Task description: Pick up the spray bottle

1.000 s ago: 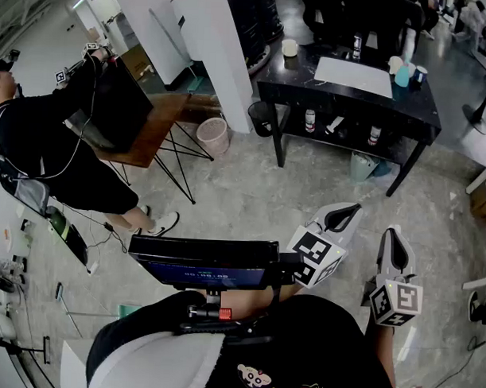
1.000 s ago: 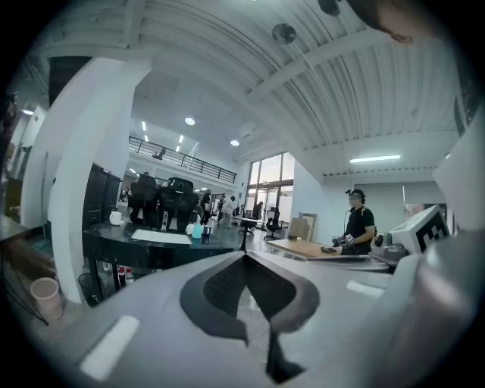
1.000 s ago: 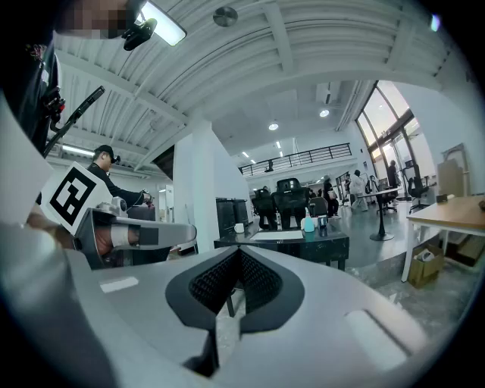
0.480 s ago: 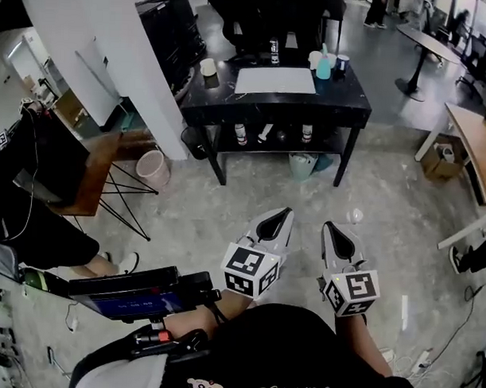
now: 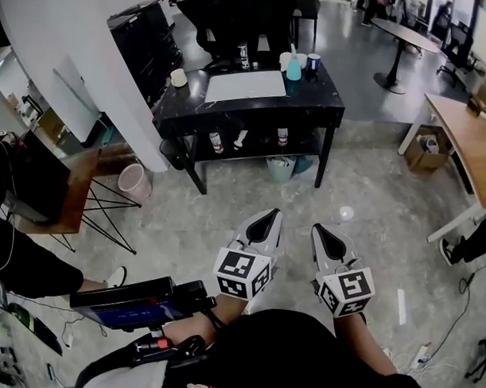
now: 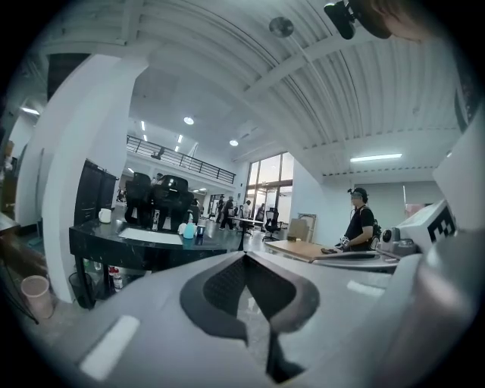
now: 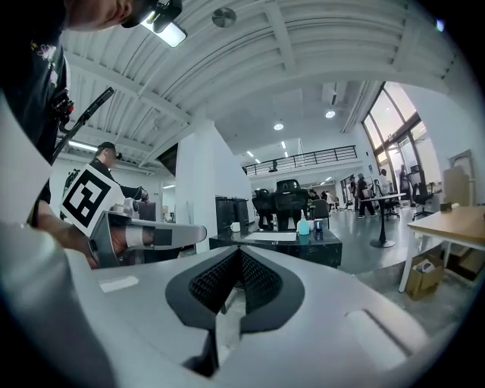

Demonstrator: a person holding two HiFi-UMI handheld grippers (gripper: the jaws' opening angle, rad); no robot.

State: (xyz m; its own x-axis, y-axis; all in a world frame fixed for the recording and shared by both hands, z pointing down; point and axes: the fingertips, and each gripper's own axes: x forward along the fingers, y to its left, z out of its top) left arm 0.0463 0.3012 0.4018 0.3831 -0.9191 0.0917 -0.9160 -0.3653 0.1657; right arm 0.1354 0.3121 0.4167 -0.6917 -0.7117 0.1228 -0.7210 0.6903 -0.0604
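The teal spray bottle (image 5: 294, 68) stands on the far right part of a black table (image 5: 326, 101), several steps ahead of me. It shows small in the left gripper view (image 6: 189, 229) and in the right gripper view (image 7: 304, 226). My left gripper (image 5: 268, 216) and right gripper (image 5: 320, 232) are held side by side close to my body, above the stone floor and pointing towards the table. Both are shut with nothing between the jaws, which meet at their tips in the left gripper view (image 6: 242, 258) and the right gripper view (image 7: 239, 254).
On the table lie a white sheet (image 5: 247, 84), a white cup (image 5: 179, 77) and cups by the bottle (image 5: 313, 62). Small bottles sit on its lower shelf (image 5: 246, 139). A white pillar (image 5: 88, 72), a pink bin (image 5: 134, 180), a wooden desk (image 5: 468, 137) and a person at left (image 5: 18, 257) surround the open floor.
The head view has swung from the left side of the room towards the black table, which now sits nearer the middle. Both grippers stay shut and close together.
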